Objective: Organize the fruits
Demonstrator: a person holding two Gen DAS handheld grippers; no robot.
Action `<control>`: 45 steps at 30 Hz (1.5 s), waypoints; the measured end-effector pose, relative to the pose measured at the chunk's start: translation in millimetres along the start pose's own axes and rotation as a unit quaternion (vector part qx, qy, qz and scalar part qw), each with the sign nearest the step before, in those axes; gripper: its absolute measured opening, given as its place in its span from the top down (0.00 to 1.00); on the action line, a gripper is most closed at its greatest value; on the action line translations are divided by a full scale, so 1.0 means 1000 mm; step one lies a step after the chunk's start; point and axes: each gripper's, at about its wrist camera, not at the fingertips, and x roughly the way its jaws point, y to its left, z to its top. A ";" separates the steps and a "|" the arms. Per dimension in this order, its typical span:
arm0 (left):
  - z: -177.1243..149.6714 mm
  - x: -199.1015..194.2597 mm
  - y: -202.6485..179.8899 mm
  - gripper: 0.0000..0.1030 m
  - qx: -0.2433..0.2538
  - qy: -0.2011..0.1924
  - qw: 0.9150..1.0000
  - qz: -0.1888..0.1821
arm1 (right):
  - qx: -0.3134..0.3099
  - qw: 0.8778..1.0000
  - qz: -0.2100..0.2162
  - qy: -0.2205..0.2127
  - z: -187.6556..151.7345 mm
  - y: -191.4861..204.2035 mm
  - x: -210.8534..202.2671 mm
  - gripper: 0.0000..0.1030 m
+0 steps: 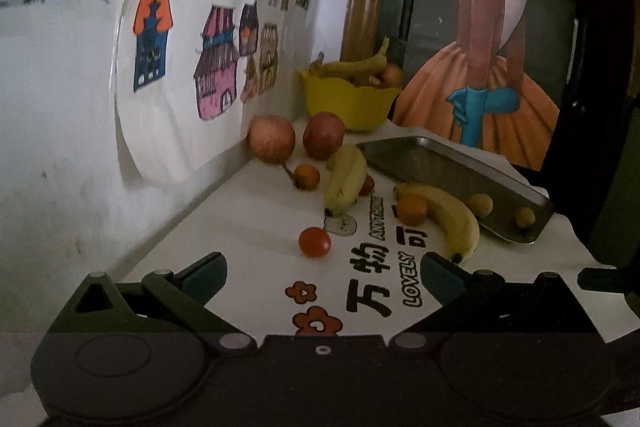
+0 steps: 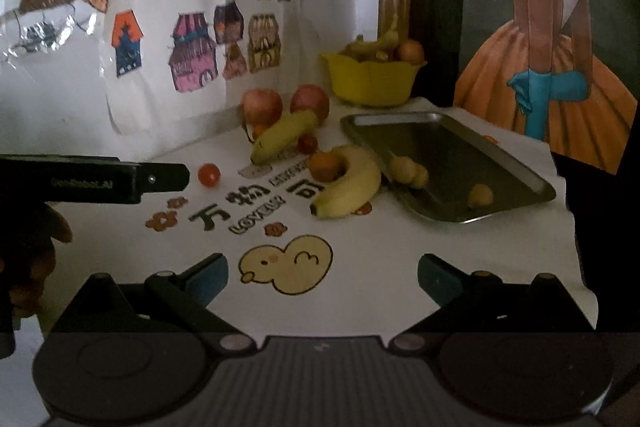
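Fruit lies on a white printed cloth [image 1: 256,267]. Two apples [image 1: 273,138] [image 1: 323,135] stand by the wall. Two bananas [image 1: 347,178] [image 1: 448,213], an orange [image 1: 412,209] and small red fruits [image 1: 315,242] [image 1: 307,176] lie loose. A metal tray [image 1: 420,159] holds small yellow fruits [image 1: 480,204] [image 1: 525,217]. A yellow bowl [image 1: 348,99] at the back holds more fruit. My left gripper [image 1: 322,277] is open and empty, just short of the nearest red fruit. My right gripper [image 2: 322,277] is open and empty over the cloth; the tray [image 2: 456,147] and curved banana [image 2: 352,185] lie ahead of it.
A wall with house drawings [image 1: 192,39] runs along the left. A painting of a girl in an orange dress [image 1: 480,67] stands behind the tray. In the right wrist view the left gripper's body [image 2: 92,179] reaches in from the left beside the red fruit [image 2: 209,175].
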 end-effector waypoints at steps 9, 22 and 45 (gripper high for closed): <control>0.009 0.020 0.002 0.01 -0.002 0.012 1.000 0.007 | -0.010 1.000 -0.005 0.012 0.008 -0.001 0.017 0.00; 0.019 0.058 0.001 0.01 -0.017 0.051 0.999 0.005 | 0.010 0.999 -0.001 0.048 0.028 -0.017 0.058 0.00; 0.026 0.087 0.004 0.26 -0.033 0.077 0.996 -0.001 | 0.086 0.995 0.006 0.056 0.053 -0.034 0.119 0.31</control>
